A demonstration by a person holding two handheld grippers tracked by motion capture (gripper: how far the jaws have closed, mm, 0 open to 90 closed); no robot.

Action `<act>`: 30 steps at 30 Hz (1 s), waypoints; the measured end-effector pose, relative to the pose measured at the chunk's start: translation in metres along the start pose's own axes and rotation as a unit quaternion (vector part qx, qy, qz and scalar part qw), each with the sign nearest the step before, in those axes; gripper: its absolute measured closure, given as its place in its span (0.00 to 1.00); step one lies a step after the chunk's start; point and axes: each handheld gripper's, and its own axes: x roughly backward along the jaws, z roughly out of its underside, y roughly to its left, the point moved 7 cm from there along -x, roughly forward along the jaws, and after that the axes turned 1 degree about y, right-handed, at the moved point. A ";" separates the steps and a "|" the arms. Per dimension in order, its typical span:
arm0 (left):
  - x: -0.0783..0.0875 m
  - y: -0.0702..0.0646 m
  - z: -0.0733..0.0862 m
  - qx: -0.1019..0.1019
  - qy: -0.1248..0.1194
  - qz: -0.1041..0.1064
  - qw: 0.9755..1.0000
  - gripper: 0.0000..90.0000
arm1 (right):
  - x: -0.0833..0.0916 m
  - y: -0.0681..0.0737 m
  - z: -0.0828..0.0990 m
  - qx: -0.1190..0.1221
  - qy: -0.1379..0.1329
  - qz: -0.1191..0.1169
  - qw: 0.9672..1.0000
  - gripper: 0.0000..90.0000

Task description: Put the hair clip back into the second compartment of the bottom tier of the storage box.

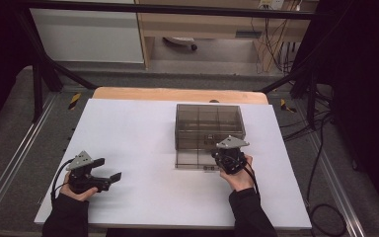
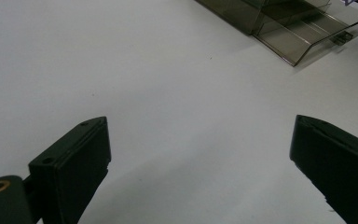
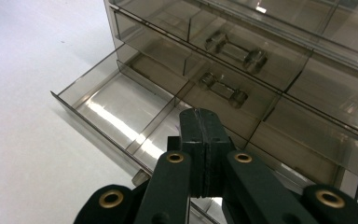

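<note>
The right gripper (image 3: 200, 154), jaws pressed together over the bottom drawer (image 3: 121, 107), is seemingly working it; left gripper (image 1: 96, 173) is idling wide open on the counter (image 1: 138, 133).

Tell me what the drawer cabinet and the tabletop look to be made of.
Drawer cabinet: likely smoke-tinted clear plastic, glossy; dividers and handles show through its walls, and it catches bright glints. Tabletop: a matte white board or sheet, without glare; the material underneath cannot be told.

Black tongs (image 1: 109, 169), seemingly black sleeves (image 1: 66, 217)
</note>
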 end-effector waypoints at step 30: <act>0.000 0.000 0.000 0.000 0.000 0.000 1.000 0.05 | -0.025 0.001 0.012 -0.001 0.022 0.002 1.000 1.00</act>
